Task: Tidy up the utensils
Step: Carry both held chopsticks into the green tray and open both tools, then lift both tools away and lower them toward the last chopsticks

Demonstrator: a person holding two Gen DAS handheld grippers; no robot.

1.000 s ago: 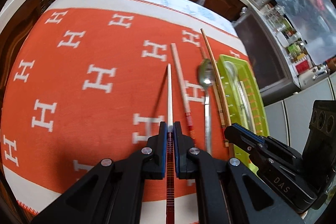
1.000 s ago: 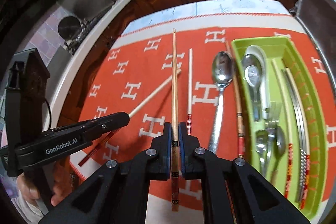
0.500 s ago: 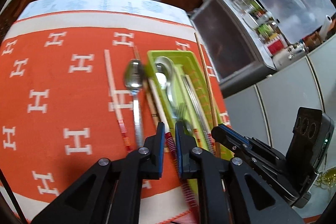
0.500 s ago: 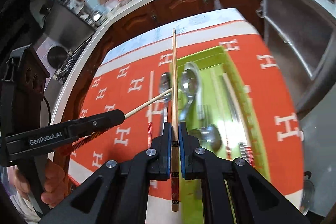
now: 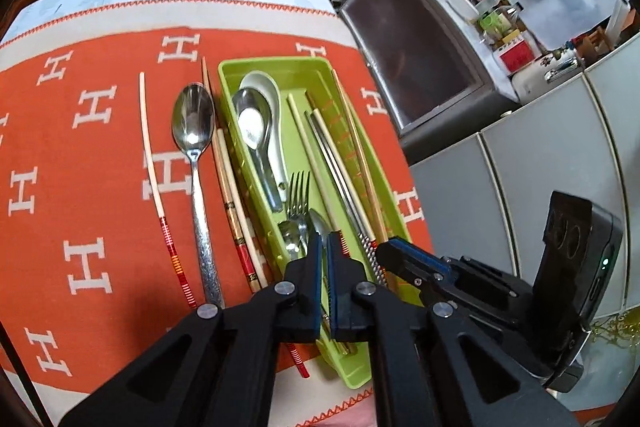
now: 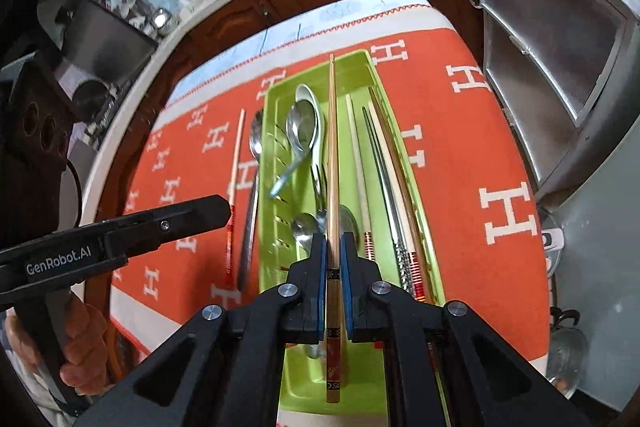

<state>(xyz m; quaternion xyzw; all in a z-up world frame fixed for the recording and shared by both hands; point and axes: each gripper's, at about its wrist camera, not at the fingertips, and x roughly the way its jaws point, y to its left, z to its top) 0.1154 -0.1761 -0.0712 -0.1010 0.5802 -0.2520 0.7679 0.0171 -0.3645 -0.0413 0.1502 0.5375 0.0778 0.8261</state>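
The left gripper (image 5: pixel 324 239) hangs over the near end of the green tray (image 5: pixel 276 65). Its jaws have just been closing and now meet, with nothing seen between them (from the right wrist view its tip looks bare too). The right gripper (image 6: pixel 331 239) is clamped on a brown chopstick (image 6: pixel 332 147), which points to 12 o'clock above the tray's middle; in the left wrist view this gripper sits at 3 o'clock of the left one.

The tray lies on an orange cloth (image 5: pixel 80 187) and holds a white soup spoon (image 5: pixel 264 87) at its far end with a metal spoon (image 5: pixel 250 123) nested on it, a fork (image 5: pixel 298 195) nearer, and several chopsticks (image 5: pixel 340 171) along its right side.

On the cloth, at 10 o'clock of the left gripper, lie a large spoon (image 5: pixel 192 123) and a thin white chopstick (image 5: pixel 150 155) with a red end. Two more chopsticks (image 5: pixel 228 187) lie just beside the tray's left wall.
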